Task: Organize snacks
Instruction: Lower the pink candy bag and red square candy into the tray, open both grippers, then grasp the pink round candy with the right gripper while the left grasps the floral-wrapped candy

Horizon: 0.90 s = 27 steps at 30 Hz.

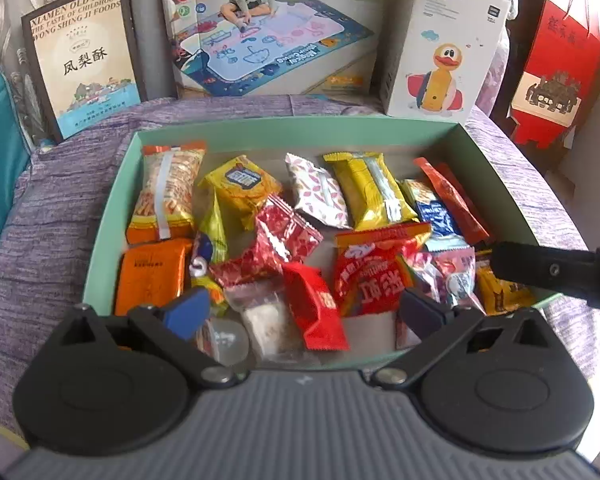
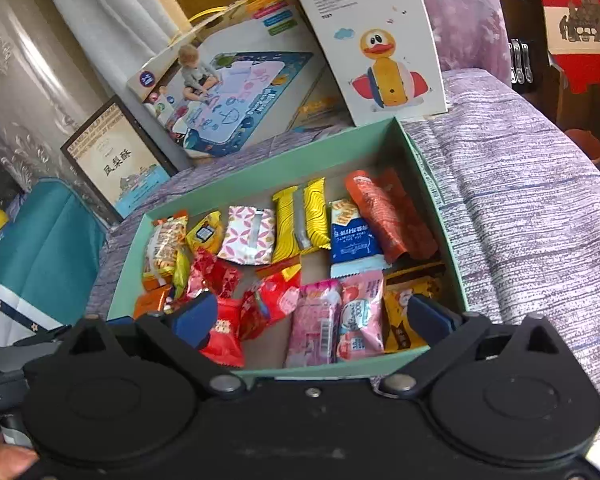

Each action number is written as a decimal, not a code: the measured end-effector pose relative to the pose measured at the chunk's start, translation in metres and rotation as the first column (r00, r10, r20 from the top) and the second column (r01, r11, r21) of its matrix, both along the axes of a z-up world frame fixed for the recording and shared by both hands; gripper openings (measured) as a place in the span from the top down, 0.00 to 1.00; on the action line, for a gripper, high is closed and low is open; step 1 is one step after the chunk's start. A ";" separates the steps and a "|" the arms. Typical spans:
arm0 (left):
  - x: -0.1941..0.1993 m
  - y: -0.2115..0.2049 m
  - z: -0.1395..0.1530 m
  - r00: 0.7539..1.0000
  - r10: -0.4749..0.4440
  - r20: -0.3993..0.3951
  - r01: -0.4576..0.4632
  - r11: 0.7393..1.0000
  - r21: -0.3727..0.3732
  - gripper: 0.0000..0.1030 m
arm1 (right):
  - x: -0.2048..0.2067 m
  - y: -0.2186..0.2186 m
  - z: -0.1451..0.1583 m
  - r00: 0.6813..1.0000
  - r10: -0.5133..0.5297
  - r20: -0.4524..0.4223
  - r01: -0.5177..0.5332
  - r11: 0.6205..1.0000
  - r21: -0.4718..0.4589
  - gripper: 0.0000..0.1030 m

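A: What is sitting under your grippers, biggest thing first?

B: A purple bedspread (image 1: pixel 52 216) is lying under everything. At its back, a play-mat box (image 1: pixel 268 36) is standing between a brown pastry box (image 1: pixel 84 56) and a white Roly-Poly Duck box (image 1: pixel 446 44).

A: And the snacks?

B: They are all lying inside the green tray (image 1: pixel 112 216), which is sitting on the bedspread. A striped orange pack (image 1: pixel 166 192) is lying in the far left corner, a yellow bar (image 1: pixel 370 190) in the back row, and a big red bag (image 1: pixel 374 268) near the middle. Two pink packets (image 2: pixel 336 320) are lying side by side at the near right.

A: What are your tools doing?

B: Your left gripper (image 1: pixel 304 314) is hovering over the tray's near edge, jaws spread wide and gripping nothing. Your right gripper (image 2: pixel 316 316) is doing the same above the pink packets, also wide apart and empty.
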<state>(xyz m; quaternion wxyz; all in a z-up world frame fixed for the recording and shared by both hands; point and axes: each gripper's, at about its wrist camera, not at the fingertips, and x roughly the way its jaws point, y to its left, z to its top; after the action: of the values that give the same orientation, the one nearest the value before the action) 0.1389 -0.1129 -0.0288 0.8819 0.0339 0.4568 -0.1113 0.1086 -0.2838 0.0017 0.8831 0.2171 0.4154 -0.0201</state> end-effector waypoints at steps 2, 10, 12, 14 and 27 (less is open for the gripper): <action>-0.005 0.001 0.003 1.000 0.000 0.007 0.000 1.000 -0.001 0.00 | -0.003 0.002 0.004 1.000 0.003 0.007 -0.003 1.000 -0.007 0.00; -0.026 0.008 0.020 0.999 0.007 0.033 -0.006 1.000 -0.021 0.00 | -0.022 0.013 0.020 0.999 0.016 0.029 -0.015 0.999 -0.028 0.00; -0.032 0.011 0.023 0.999 0.006 0.037 -0.005 1.000 -0.024 0.00 | -0.028 0.013 0.022 0.999 0.018 0.029 -0.017 0.999 -0.027 0.00; -0.039 0.014 0.024 0.999 0.006 0.041 -0.005 1.000 -0.028 0.00 | -0.035 0.014 0.023 0.999 0.016 0.030 -0.015 1.000 -0.026 0.00; -0.069 0.047 -0.014 0.997 0.055 -0.053 -0.056 0.998 -0.006 0.00 | -0.059 0.019 -0.005 0.999 0.019 -0.040 -0.020 1.000 -0.014 0.00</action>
<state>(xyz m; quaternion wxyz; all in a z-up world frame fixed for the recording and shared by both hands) 0.0696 -0.0658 -0.0427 0.8724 0.0150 0.4803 -0.0894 0.0499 -0.2645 -0.0036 0.8764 0.2061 0.4349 -0.0188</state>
